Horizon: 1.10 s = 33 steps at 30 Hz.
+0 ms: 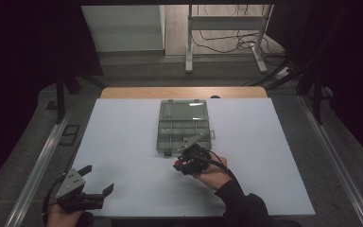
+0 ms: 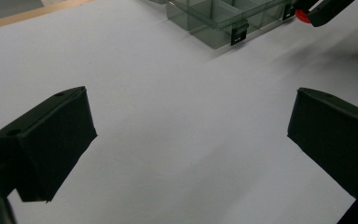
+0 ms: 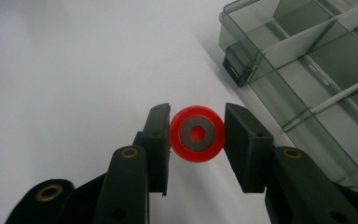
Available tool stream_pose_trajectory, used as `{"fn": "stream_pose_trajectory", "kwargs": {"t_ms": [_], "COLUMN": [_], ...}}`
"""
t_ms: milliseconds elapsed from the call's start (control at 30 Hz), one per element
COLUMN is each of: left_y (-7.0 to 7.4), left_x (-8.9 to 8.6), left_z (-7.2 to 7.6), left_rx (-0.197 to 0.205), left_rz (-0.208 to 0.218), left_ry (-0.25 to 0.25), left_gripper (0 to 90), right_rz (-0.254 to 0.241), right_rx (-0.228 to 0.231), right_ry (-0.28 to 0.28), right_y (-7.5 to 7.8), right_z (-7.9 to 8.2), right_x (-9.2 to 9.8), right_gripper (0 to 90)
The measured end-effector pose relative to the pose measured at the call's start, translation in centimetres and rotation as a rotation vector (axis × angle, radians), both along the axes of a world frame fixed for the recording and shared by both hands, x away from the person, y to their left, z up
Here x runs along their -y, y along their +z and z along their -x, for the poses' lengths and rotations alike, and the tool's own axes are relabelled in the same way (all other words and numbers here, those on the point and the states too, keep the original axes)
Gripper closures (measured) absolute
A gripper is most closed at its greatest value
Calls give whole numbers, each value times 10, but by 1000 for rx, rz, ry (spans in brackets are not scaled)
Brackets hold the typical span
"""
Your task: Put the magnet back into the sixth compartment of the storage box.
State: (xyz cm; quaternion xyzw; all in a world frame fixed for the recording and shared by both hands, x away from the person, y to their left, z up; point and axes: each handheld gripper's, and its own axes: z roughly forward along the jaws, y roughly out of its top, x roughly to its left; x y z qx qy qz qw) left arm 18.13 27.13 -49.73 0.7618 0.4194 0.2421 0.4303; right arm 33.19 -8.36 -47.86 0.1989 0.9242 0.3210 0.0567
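Right gripper [image 3: 196, 135] clamped on red ring [image 3: 197, 134] (grey centre), pads pressing both sides, held above white table [image 1: 123, 142] just beside near corner of clear box [image 1: 184, 125] with open compartments. Left gripper [image 1: 97, 179] at table's near left edge, jaws wide apart, nothing between them.

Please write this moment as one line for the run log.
right gripper: shut on red ring | left gripper: open, nothing held | compartment box: lid open
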Motion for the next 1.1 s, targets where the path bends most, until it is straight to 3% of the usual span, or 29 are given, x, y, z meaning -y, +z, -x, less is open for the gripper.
{"fn": "stream_pose_trajectory", "kwargs": {"t_ms": [1100], "left_y": [0], "left_x": [0], "left_z": [0], "left_rx": [0], "left_rz": [0], "left_ry": [-1], "left_gripper": [11], "right_rz": [-18], "right_rx": [-19], "right_ry": [-62], "right_y": [4], "right_z": [-33], "right_x": [-2], "right_gripper": [623]}}
